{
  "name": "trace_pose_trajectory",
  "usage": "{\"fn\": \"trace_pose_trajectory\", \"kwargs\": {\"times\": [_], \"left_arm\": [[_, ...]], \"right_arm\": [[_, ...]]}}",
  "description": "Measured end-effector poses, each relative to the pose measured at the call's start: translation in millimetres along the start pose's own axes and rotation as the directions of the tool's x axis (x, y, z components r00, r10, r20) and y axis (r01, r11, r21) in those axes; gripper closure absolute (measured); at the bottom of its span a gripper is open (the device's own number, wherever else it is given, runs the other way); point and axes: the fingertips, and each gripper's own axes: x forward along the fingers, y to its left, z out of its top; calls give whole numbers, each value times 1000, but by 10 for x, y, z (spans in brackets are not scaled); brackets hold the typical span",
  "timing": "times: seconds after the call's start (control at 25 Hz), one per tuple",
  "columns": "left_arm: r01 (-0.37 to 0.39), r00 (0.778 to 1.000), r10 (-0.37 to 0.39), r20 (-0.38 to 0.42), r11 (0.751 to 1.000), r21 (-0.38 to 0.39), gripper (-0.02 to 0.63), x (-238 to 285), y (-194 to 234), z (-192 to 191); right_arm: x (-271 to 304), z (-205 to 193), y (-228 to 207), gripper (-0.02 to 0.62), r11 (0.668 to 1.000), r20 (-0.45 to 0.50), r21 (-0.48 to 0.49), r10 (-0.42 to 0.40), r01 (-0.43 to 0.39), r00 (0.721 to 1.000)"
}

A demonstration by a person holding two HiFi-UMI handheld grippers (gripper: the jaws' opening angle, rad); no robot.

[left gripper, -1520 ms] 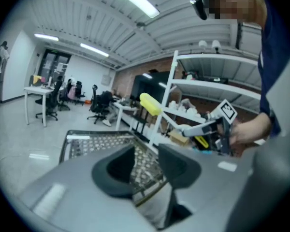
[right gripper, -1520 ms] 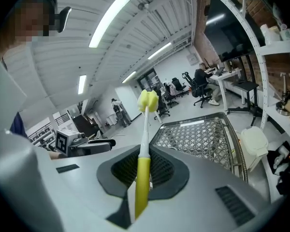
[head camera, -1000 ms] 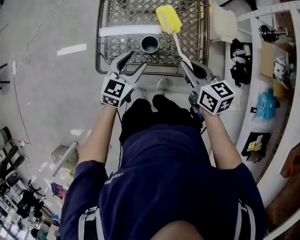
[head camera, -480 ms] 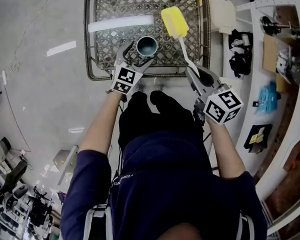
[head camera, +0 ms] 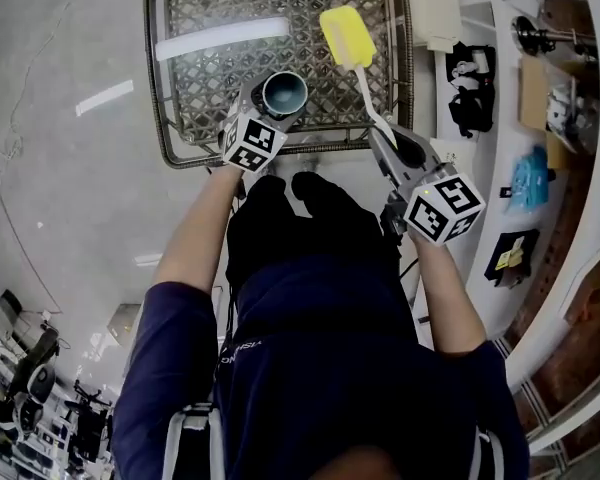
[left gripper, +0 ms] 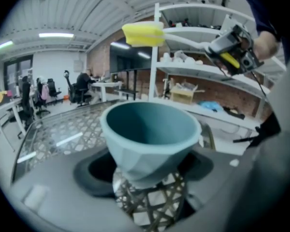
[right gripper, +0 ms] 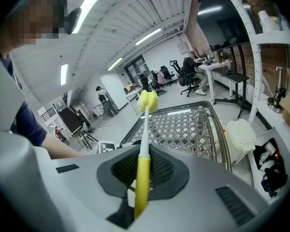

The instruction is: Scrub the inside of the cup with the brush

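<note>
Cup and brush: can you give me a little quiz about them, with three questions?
1. True or false: the right gripper holds the brush by its handle.
2. What colour is the cup? A red, B teal-blue, C yellow.
3. Is the brush's head inside the cup yet?
Key: 1 true; 2 B; 3 no, it is up in the air, apart from the cup, over the wire mesh table.
</note>
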Motion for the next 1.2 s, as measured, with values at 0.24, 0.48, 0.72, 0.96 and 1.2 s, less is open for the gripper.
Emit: {"fn": "trace_pose_trajectory", "kwargs": {"times": [0.24, 0.48, 0.72, 0.96, 1.2], "left_arm": [[44, 999, -43, -5, 999, 30, 244, -140, -118, 190], [37, 998, -41, 37, 994, 100, 245, -571, -36, 708], [-15, 999, 9, 37, 987, 162, 247, -1088, 89, 1096], [-60, 998, 61, 2, 974, 217, 249, -1458, 239, 1242], [-75, 992, 98, -76, 964, 256, 249, -1611, 398, 1231]], "right_arm": [[-153, 215, 86, 566, 998, -15, -67, 1, -2, 1000], [-245, 478, 263, 566, 957, -96, -284, 33, -59, 995], [-478, 822, 552, 566, 797, -180, -595, -2, -107, 984], [-597, 985, 805, 566, 403, -292, -896, -218, -187, 931], [-558, 1201, 984, 566, 41, -234, -970, -407, -239, 883]]}}
